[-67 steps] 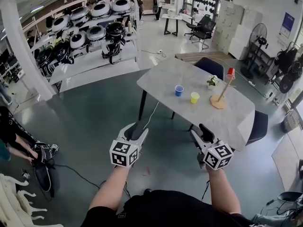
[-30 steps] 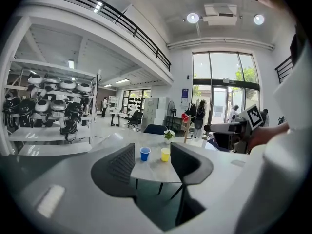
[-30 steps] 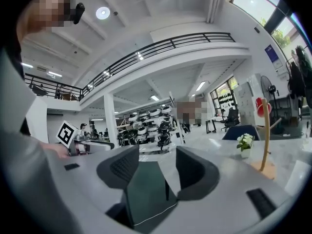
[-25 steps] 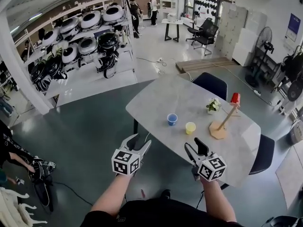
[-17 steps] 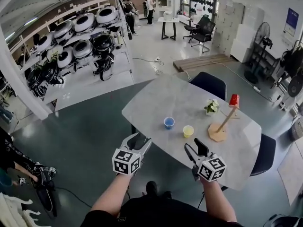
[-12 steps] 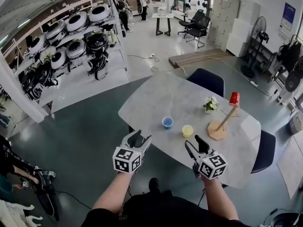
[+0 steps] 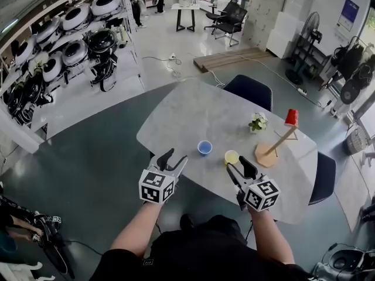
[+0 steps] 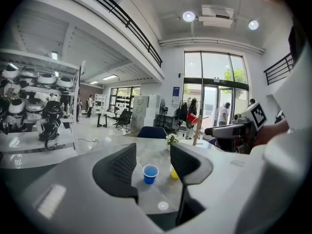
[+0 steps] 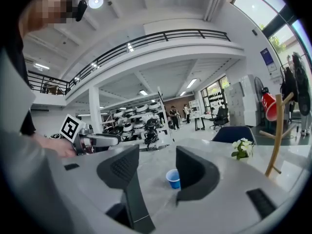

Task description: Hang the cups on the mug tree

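Left hand-held gripper [image 7: 176, 156] and right hand-held gripper [image 7: 237, 164] are hovering, spread and empty.
I am aiming level at the small blue plastic cup [image 7: 204, 147] standing on the grey table [image 7: 181, 113], apart from the wooden mug tree [image 7: 274, 146].

Blue cup [image 7: 204, 147], yellow cup [image 7: 232, 157], red cup [image 7: 291, 117]

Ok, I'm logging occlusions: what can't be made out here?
Yellow cup: left gripper view, half behind a jaw of the left gripper; right gripper view, unseen, probably behind a jaw.
Red cup: head view, too small to show how it hangs on the mug tree.
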### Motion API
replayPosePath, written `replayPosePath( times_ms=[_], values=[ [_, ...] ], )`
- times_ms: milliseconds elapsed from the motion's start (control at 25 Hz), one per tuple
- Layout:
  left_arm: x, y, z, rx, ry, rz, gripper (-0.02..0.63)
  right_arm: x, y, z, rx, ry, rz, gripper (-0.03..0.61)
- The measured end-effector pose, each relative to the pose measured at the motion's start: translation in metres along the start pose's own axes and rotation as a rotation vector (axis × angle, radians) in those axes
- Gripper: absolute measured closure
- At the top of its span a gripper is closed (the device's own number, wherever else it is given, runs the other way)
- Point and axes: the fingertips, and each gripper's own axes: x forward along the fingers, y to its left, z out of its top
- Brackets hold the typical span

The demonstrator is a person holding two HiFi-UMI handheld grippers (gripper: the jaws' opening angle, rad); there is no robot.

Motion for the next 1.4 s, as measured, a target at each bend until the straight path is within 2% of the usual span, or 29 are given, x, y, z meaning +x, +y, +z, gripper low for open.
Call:
replayPosePath(
  times_ms=[240,400,600,720,880,1000,1200,1400],
  values=[
    [0.025,0.012,-0.019,-0.041,0.035,-0.016,0.390,0.023,-0.020,-0.032,0.011,0.069,-0.031,0.373],
    [0.046,0.021,-0.032,-0.067,0.048,-0.004,0.390,0.036,-0.041,-0.049,0.014,0.078,-0.055,0.367],
    [0.075,0.031,-0.047,-0.061,0.057,0.000,0.390,0.053,-0.073,-0.080,-0.015,0.112,-0.107,0.316],
    [0.093,0.033,-0.065,-0.079,0.053,0.005,0.390,0.059,-0.093,-0.103,-0.023,0.140,-0.128,0.299],
    [0.117,0.037,-0.087,-0.122,0.081,0.016,0.390,0.066,-0.120,-0.121,-0.012,0.122,-0.189,0.253],
    [0.131,0.033,-0.100,-0.109,0.109,-0.001,0.391,0.071,-0.128,-0.144,0.011,0.134,-0.181,0.227],
    [0.154,0.029,-0.109,-0.087,0.135,-0.021,0.394,0.080,-0.143,-0.186,-0.037,0.217,-0.184,0.209],
    [0.162,0.021,-0.117,-0.083,0.163,-0.035,0.397,0.093,-0.156,-0.218,-0.014,0.324,-0.194,0.210]
  ],
)
